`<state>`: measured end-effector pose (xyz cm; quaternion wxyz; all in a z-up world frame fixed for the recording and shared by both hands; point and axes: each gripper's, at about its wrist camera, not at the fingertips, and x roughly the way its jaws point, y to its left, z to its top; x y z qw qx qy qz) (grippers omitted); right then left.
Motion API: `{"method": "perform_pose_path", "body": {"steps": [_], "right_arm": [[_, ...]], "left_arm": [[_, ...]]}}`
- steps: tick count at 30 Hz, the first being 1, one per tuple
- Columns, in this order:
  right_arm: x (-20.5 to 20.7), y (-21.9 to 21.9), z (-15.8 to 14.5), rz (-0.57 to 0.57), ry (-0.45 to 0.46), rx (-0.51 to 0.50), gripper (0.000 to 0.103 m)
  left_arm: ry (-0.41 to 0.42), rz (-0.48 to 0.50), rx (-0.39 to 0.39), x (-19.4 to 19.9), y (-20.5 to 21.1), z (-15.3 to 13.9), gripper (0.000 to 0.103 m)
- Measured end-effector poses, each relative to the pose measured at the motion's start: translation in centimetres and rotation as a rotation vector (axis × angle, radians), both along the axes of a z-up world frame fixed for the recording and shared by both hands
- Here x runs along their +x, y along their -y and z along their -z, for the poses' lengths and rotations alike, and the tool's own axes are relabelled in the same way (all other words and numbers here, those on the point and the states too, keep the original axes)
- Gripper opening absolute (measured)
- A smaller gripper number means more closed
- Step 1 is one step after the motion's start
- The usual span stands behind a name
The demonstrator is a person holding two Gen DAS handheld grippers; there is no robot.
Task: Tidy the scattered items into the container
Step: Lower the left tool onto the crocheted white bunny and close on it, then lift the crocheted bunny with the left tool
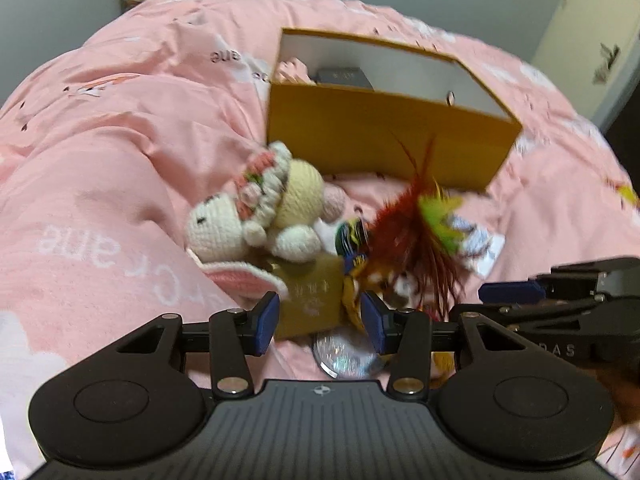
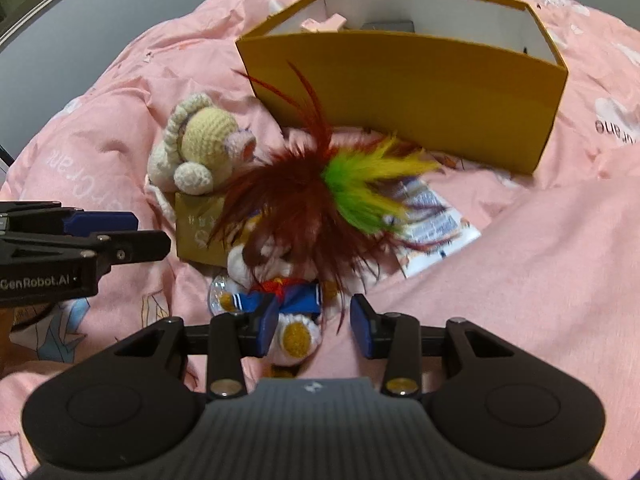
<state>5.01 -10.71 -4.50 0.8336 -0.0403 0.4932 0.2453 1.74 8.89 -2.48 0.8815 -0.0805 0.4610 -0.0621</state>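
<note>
My left gripper point(image 1: 319, 316) has its jaws apart around the near edge of the small gold packet point(image 1: 310, 300); the blue pads flank it, but I see a sliver of gap on each side, so I read it as not yet gripped. My right gripper point(image 2: 313, 330) likewise stands with its jaws apart over the crocheted doll in the blue sailor collar point(image 2: 280, 300), whose lower body sits between the pads with room to spare on the right side (the left pad may be brushing it, I cannot say). Just beyond lie the rest of the scattered items: the red and green feather toy point(image 2: 320, 192) draped over the doll, the crocheted bunny point(image 1: 256, 208) resting partly on the gold packet, a printed sachet point(image 2: 436, 228) under the feathers, and a clear round disc point(image 1: 344, 356) on the pink duvet point(image 1: 112, 140). Farther out stands the yellow box point(image 2: 404, 96), upright and open, with a dark object and something pink already inside. So I judge the task only partly done: a few things are boxed, and at least six remain on the duvet.
</note>
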Motion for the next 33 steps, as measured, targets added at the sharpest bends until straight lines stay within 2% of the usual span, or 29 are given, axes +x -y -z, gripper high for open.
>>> {"method": "perform_pose_path", "body": {"steps": [6, 8, 10, 14, 16, 17, 18, 23, 25, 26, 28, 30, 32, 33], "right_arm": [[1.5, -1.4, -2.3, -0.039, 0.073, 0.042, 0.043], [2.1, -2.1, -2.7, -0.048, 0.091, 0.033, 0.043], [2.5, -2.7, -2.8, -0.054, 0.105, 0.019, 0.043], [2.9, -2.8, -2.5, -0.056, 0.102, 0.015, 0.043], [3.1, -2.5, -2.2, -0.043, 0.096, 0.012, 0.043], [3.2, -2.3, -2.1, -0.032, 0.092, 0.010, 0.043], [3.3, -2.0, -2.0, -0.020, 0.087, 0.010, 0.043], [3.7, -1.0, -1.2, 0.024, 0.052, 0.009, 0.043], [3.7, -0.9, -0.9, 0.033, 0.039, 0.008, 0.043], [3.6, -0.9, -0.8, 0.036, 0.036, 0.008, 0.043], [3.4, -0.8, -0.9, 0.040, 0.041, 0.010, 0.043], [3.2, -0.5, -1.1, 0.046, 0.053, 0.010, 0.043], [3.1, -0.2, -1.3, 0.057, 0.060, 0.010, 0.043], [3.0, -0.1, -1.4, 0.063, 0.062, 0.011, 0.043]], "left_arm": [[0.041, -0.101, -0.105, 1.8, -1.4, -1.1, 0.050], [0.055, -0.139, -0.117, 2.8, -1.6, -1.6, 0.051], [0.082, -0.151, -0.079, 3.9, -1.3, -1.9, 0.052], [0.114, -0.162, 0.047, 6.1, -0.3, -1.6, 0.052], [0.102, -0.159, 0.061, 7.1, -0.1, -1.3, 0.045], [0.093, -0.160, 0.066, 7.4, -0.1, -1.0, 0.031], [0.086, -0.159, 0.074, 7.5, -0.1, -0.8, 0.026], [0.114, -0.118, 0.088, 6.8, -0.2, -0.6, 0.018], [0.138, -0.109, 0.085, 6.3, -0.3, -1.0, 0.004], [0.159, -0.093, 0.084, 6.1, -0.2, -1.4, 0.000], [0.217, -0.038, 0.086, 5.4, 0.3, -2.5, 0.000], [0.268, 0.018, 0.131, 4.7, 1.5, -3.7, 0.000], [0.288, 0.039, 0.183, 4.4, 2.5, -4.4, 0.000], [0.290, 0.048, 0.182, 4.4, 2.6, -4.5, 0.000]]}}
